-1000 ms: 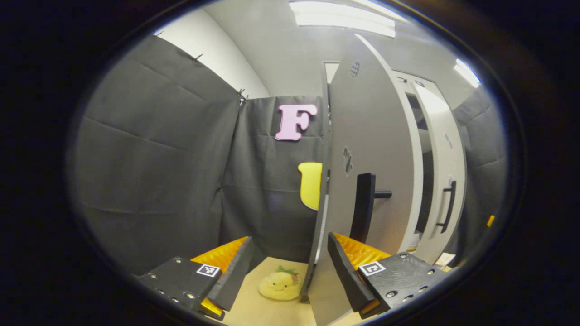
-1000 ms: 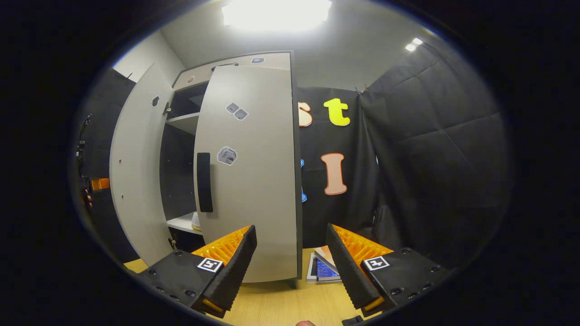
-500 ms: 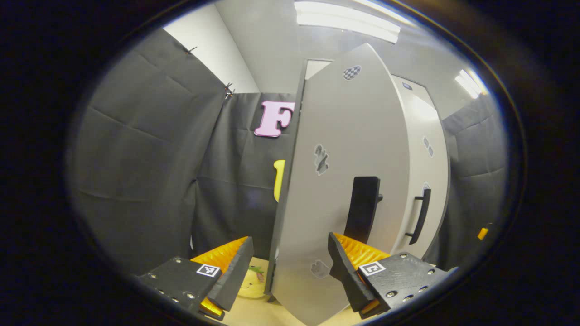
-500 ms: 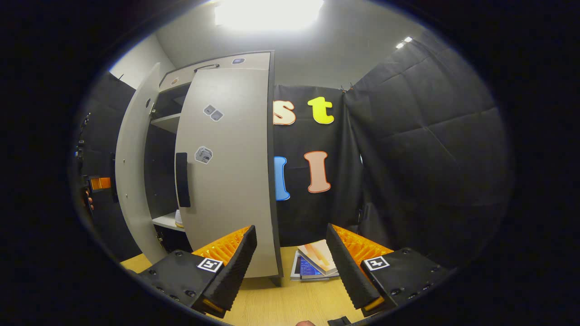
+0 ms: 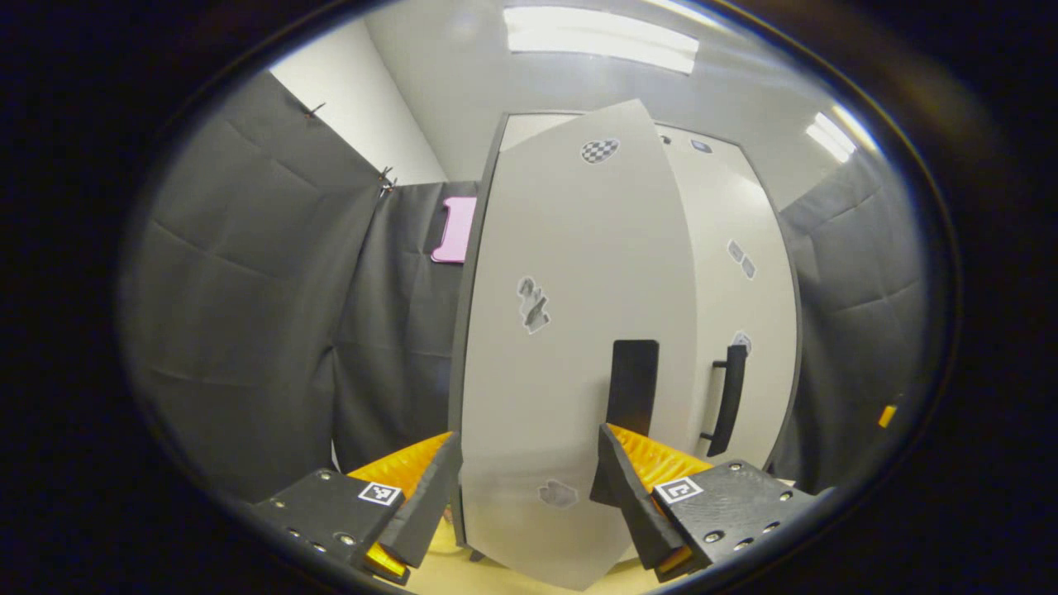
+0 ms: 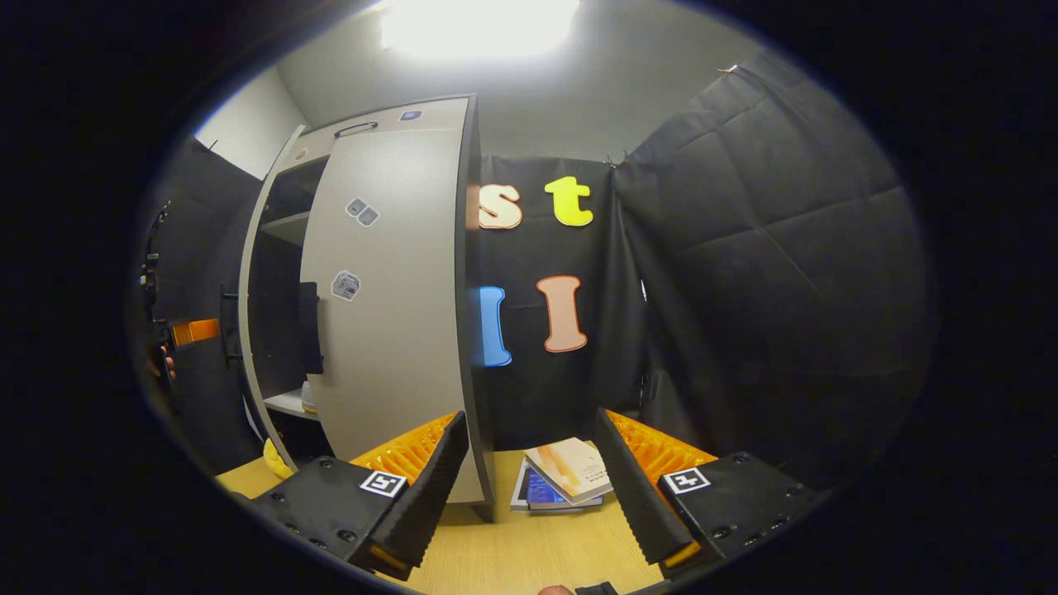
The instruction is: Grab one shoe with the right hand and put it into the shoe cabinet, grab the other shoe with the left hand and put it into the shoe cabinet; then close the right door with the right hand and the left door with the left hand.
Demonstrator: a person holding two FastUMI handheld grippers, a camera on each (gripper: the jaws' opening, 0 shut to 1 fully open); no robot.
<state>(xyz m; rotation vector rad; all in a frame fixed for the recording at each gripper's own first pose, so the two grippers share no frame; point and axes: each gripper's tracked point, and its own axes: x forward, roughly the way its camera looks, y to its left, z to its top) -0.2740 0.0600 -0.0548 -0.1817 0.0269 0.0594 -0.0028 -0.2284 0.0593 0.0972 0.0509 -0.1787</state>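
Both my claws gape, gripping nothing. My left claw (image 5: 525, 487) faces the shoe cabinet's left door (image 5: 570, 330), almost closed, near its black handle (image 5: 632, 388). My right claw (image 6: 533, 483) hangs beside the closed right door (image 6: 388, 306), above books (image 6: 562, 475) on the floor.

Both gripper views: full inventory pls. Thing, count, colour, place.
shoe cabinet: 1, light grey with dark edges, on the wooden floor against the booth wall.
left door: 1, light grey, black handle, swung nearly shut, close ahead in the left gripper view.
right door: 1, light grey, black handle, looks shut.
shoe: 1 glimpsed, pale, on a cabinet shelf through the gap.
books: small stack, floor right of the cabinet.
yellow soft toy: 1, floor by the cabinet's left foot.
left gripper: open, empty.
right gripper: open, empty.
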